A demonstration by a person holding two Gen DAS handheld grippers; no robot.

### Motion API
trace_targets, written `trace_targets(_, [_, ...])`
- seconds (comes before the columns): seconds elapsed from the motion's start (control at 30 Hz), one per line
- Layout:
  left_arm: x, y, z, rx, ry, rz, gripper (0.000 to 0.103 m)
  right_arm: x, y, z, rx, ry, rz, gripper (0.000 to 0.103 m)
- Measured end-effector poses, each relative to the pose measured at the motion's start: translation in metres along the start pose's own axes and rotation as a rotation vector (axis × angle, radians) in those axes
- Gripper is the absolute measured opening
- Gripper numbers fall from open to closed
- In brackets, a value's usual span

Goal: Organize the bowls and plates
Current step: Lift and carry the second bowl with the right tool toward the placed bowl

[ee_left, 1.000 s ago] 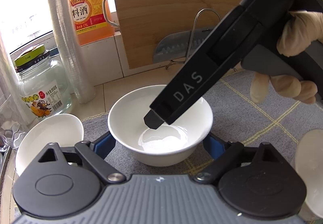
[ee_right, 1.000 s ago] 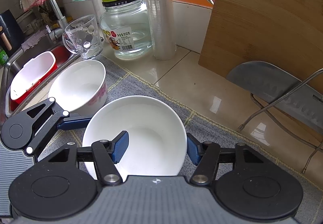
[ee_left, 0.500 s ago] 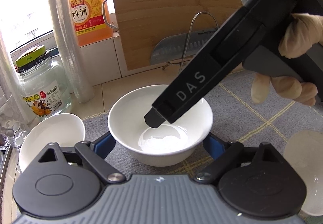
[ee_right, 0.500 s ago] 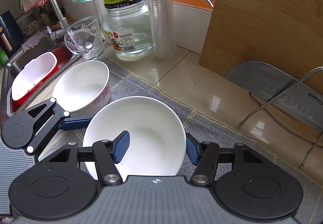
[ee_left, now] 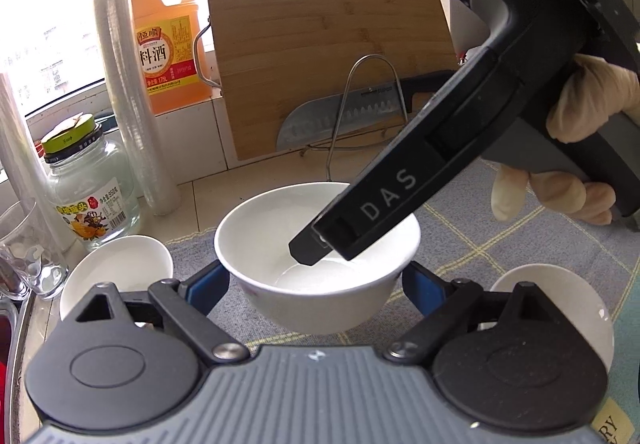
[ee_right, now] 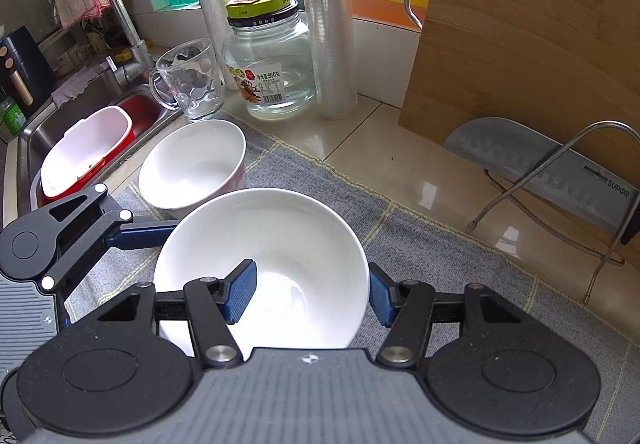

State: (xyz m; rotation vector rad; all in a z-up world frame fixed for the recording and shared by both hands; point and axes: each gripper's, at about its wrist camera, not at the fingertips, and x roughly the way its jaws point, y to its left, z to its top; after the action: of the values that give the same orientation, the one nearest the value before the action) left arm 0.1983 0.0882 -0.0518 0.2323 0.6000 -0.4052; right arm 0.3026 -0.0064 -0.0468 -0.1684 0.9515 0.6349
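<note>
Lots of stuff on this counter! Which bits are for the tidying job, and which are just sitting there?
For the job: centre bowl, bowl by the sink, third bowl, both grippers.

Just there: glass jar, glass mug, cutting board, knife.

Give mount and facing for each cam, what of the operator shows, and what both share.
Left wrist: on left hand-held gripper, faces the cutting board; shows the right hand-held gripper and gloved hand.
Right wrist: on right hand-held gripper, faces the sink; left hand-held gripper at left.
Shared: white bowl, glass jar.
</note>
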Motion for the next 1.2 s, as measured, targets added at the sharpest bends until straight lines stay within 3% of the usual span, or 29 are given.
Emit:
trace_targets(0.77, [-0.073,-0.032,-0.019,0.032,-0.016,-0.067,0.093,-0.073,0.043,-0.053,0.039,-0.068,0.012,0.064])
trace_targets(1.2, [-0.085,-0.059,-0.019,0.082,-0.025,-0.132,0.093,-0.109,0.045,-0.085,0.083,-0.089,-0.032,0.064])
